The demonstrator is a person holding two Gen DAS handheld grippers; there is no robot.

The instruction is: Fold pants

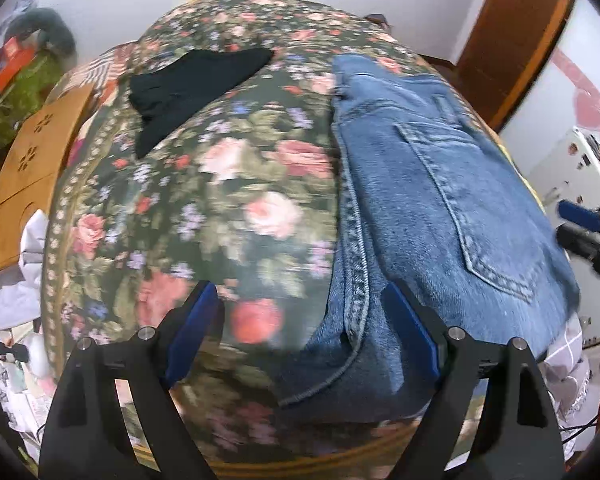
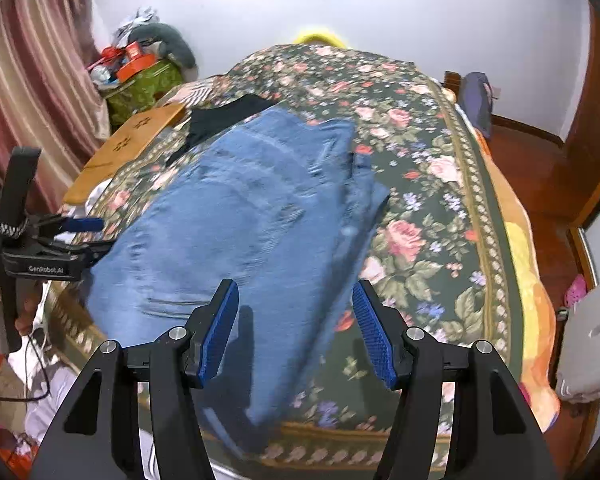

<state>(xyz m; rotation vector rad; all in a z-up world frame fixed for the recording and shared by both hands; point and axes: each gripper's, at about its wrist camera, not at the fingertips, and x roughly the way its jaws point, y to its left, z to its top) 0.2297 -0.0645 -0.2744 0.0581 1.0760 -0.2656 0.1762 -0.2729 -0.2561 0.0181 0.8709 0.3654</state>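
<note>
Denim pants (image 2: 240, 236) lie spread on the floral bed cover (image 2: 432, 184), reaching from the middle of the bed down to its near edge, where one end drapes slightly over the border. From left to right along the bed: a wooden board (image 2: 128, 148) rests at the far left edge, a black garment (image 2: 228, 118) lies just beyond the pants and partly under their far end, and the bare floral cover fills the right side. In the left wrist view the back pocket (image 1: 472, 204) faces up and the side seam runs toward the near edge, which suggests the pants are already laid leg on leg and set flat so that the next fold can be taken across their length.

Left tool (image 1: 304, 332): released, jaws spread wide, hovering at the near edge with its right finger over the denim hem and its left finger over bare cover; nothing is gripped. Right tool (image 2: 296, 336): likewise released, jaws apart above the near end of the pants, holding nothing. Both tools are placed at the same near end, probably to pinch the hem at two points and carry it toward the waistband.
</note>
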